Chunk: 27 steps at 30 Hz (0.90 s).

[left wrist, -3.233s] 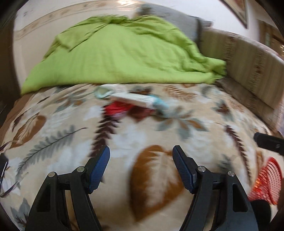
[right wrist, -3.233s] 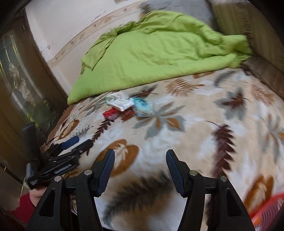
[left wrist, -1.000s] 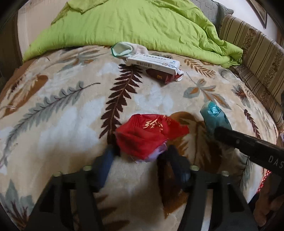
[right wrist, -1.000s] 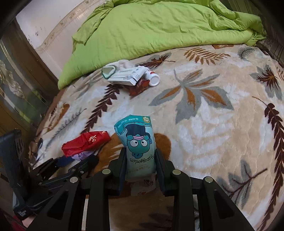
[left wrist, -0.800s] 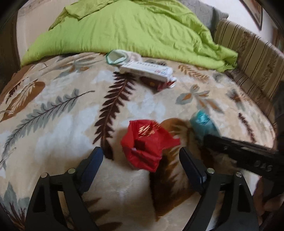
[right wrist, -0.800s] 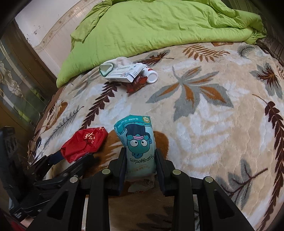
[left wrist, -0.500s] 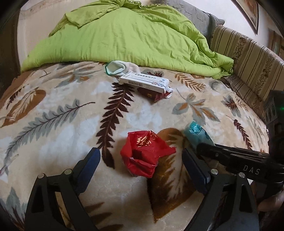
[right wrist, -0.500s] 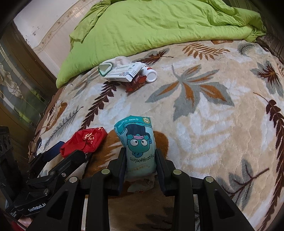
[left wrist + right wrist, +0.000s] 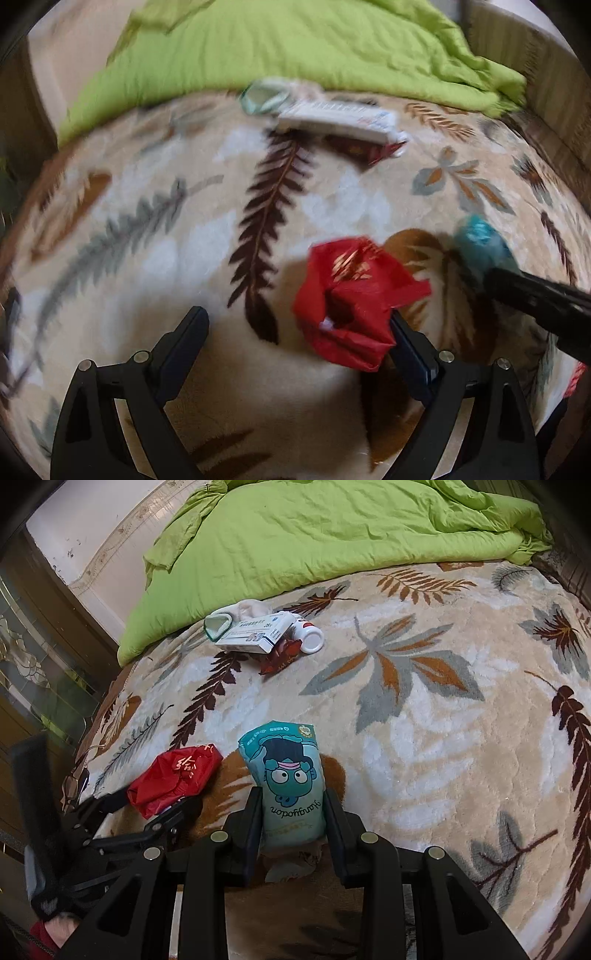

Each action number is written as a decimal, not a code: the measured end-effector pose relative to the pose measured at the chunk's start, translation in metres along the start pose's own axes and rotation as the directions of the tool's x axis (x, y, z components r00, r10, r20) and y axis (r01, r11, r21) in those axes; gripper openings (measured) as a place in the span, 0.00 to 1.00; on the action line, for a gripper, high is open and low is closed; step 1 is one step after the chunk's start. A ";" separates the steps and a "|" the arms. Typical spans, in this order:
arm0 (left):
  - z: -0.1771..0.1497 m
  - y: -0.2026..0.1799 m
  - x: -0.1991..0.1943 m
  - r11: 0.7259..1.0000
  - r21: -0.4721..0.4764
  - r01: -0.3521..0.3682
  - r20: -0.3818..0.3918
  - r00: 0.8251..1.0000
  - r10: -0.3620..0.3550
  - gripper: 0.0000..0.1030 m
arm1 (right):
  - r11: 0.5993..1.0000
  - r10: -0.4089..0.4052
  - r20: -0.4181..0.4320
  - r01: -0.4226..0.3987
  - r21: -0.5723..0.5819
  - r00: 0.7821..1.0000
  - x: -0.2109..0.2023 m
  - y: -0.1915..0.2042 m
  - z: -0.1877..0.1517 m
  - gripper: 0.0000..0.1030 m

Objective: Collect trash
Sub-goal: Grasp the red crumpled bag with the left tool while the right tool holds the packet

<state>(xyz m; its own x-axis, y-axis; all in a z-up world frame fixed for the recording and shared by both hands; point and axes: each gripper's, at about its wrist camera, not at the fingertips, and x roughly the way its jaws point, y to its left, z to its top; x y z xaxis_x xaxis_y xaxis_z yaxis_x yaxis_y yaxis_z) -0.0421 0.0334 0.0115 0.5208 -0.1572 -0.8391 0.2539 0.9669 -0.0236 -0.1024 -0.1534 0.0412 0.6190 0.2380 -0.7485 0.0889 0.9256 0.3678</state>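
Right tongs (image 9: 291,812) grip teal packet (image 9: 286,775).

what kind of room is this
Most likely a bedroom: trash lies on a bed covered by a leaf-print blanket, with a rumpled green duvet at its far end and a glass-fronted cabinet alongside.

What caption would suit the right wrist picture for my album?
Right gripper clamps a teal cartoon snack packet above a leaf-patterned blanket; a red wrapper lies beside it.
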 end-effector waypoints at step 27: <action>0.001 -0.005 -0.042 0.999 0.002 -0.036 0.246 0.969 0.034 0.34 | 0.986 -0.017 0.112 0.036 -0.165 0.994 -0.014 0.031 -0.001 0.34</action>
<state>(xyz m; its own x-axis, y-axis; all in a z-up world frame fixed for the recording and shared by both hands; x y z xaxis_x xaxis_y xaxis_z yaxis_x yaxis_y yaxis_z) -0.0644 0.0351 0.0479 0.7138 -0.1688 -0.6798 0.2368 0.9715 0.0075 -0.1092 -0.1277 0.0625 0.7012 0.1874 -0.6878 -0.0193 0.9695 0.2445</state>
